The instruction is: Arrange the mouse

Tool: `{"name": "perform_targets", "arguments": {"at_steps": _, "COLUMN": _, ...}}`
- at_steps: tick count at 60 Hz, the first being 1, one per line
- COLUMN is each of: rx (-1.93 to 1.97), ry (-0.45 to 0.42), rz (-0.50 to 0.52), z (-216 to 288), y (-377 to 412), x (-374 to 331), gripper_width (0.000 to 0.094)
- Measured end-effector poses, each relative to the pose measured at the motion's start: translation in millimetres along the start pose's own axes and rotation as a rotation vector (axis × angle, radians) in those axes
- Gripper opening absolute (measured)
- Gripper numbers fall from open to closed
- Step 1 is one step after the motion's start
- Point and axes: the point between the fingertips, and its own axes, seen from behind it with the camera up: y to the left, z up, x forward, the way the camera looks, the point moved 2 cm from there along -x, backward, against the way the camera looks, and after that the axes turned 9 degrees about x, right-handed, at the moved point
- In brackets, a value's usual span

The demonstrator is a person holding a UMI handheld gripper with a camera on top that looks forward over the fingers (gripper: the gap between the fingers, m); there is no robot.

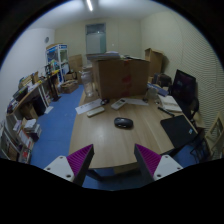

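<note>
A dark computer mouse lies on the light wooden table, well beyond my fingers and a little to the right of the midline. My gripper is held above the near end of the table. Its two fingers, with purple pads, stand wide apart and nothing is between them.
A white keyboard and papers lie at the far end of the table. A large cardboard box stands behind them. A monitor and a laptop are at the right. Shelves line the left wall above blue floor.
</note>
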Motion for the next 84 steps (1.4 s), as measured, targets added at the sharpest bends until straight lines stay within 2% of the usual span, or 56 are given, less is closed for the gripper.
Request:
{"name": "perform_targets", "arguments": {"at_steps": 6, "rx": 0.002, "ry": -0.004, "rz": -0.019, "z": -5, "y": -10, "x": 10, "gripper_width": 0.0844}}
{"name": "perform_targets", "arguments": {"at_steps": 17, "rx": -0.020, "ry": 0.006, "rz": -0.010, "z": 2, "y": -58, "x": 74, "gripper_width": 0.0845}}
{"name": "perform_targets", "arguments": {"at_steps": 28, "rx": -0.101, "ry": 0.006, "rz": 0.077, "z": 22, "y": -103, "x": 166, "gripper_width": 0.0842}}
{"name": "perform_targets", "arguments": {"at_steps": 31, "rx": -0.146, "ry": -0.002, "rz": 0.111, "z": 27, "y": -102, "x": 186, "gripper_width": 0.0837}}
{"name": "perform_targets", "arguments": {"at_steps": 40, "rx": -0.239, "ry": 0.058, "rz": 0.229, "z": 21, "y": -93, "x": 242, "gripper_width": 0.0838}}
{"name": "perform_targets", "arguments": {"at_steps": 44, "rx": -0.268, "ry": 0.075, "rz": 0.254, "z": 19, "y": -90, "x": 261, "gripper_width": 0.0851}}
{"name": "perform_targets", "arguments": {"at_steps": 45, "rx": -0.269, "ry": 0.076, "rz": 0.270, "z": 19, "y": -87, "x": 263, "gripper_width": 0.0886}}
{"name": "perform_targets", "arguments": {"at_steps": 46, "rx": -0.258, "ry": 0.063, "rz": 0.287, "z": 23, "y": -83, "x": 266, "gripper_width": 0.0839}}
{"name": "perform_targets", "arguments": {"at_steps": 54, "rx": -0.268, "ry": 0.030, "rz": 0.314, "z": 38, "y": -76, "x": 290, "gripper_width": 0.0839}}
{"name": "perform_targets", "arguments": {"at_steps": 63, "rx": -0.250, "ry": 0.009, "rz": 0.298, "z": 52, "y": -65, "x": 307, "gripper_width": 0.0826}}
{"name": "perform_targets", "arguments": {"at_steps": 69, "rx": -0.229, "ry": -0.006, "rz": 0.276, "z": 60, "y": -61, "x": 318, "gripper_width": 0.0753}}
{"name": "perform_targets", "arguments": {"at_steps": 71, "rx": -0.219, "ry": -0.010, "rz": 0.264, "z": 62, "y": -61, "x": 320, "gripper_width": 0.0682}}
{"name": "perform_targets", "arguments": {"at_steps": 72, "rx": -0.214, "ry": -0.012, "rz": 0.257, "z": 63, "y": -61, "x": 322, "gripper_width": 0.0690}}
{"name": "perform_targets", "arguments": {"at_steps": 75, "rx": -0.188, "ry": -0.017, "rz": 0.227, "z": 65, "y": -63, "x": 325, "gripper_width": 0.0499}}
{"name": "perform_targets", "arguments": {"at_steps": 84, "rx": -0.133, "ry": 0.014, "rz": 0.165, "z": 64, "y": -64, "x": 326, "gripper_width": 0.0445}}
